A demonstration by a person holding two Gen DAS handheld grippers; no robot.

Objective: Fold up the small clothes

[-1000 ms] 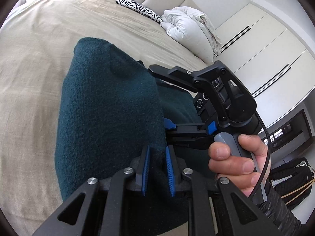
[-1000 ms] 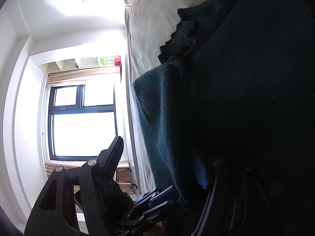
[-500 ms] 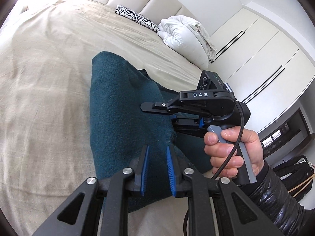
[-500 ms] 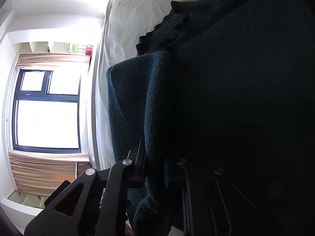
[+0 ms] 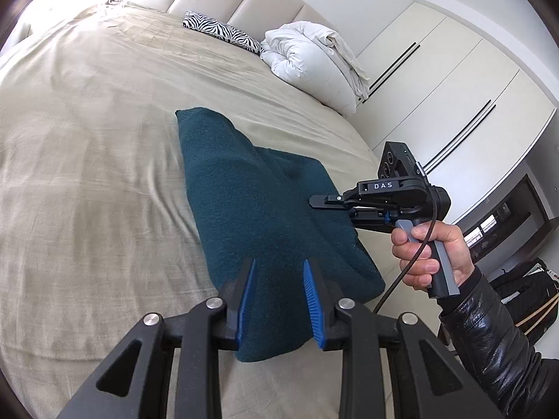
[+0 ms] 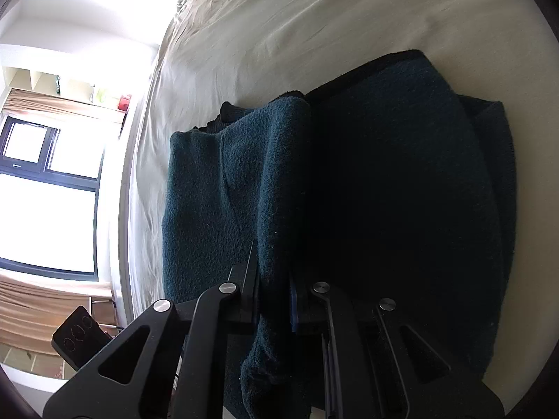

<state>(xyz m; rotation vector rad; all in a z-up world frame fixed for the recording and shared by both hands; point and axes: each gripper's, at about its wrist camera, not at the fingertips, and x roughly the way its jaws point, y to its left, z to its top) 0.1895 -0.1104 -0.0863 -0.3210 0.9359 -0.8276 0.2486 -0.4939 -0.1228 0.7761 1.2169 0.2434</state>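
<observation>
Jaws on the left gripper [image 5: 278,293] have just been opening, blue pads now spread clear of the teal garment [image 5: 265,209] they were pinching a second ago, while the right gripper [image 6: 274,289] has snapped shut on a ridge of fabric at the garment's near edge. Garment's now a thick folded bundle lying flat on the beige bed [image 5: 87,174], with the white duvet [image 5: 311,66] off at 1 o'clock. Looks like that fold's done and the right hand's setting up the next one.
</observation>
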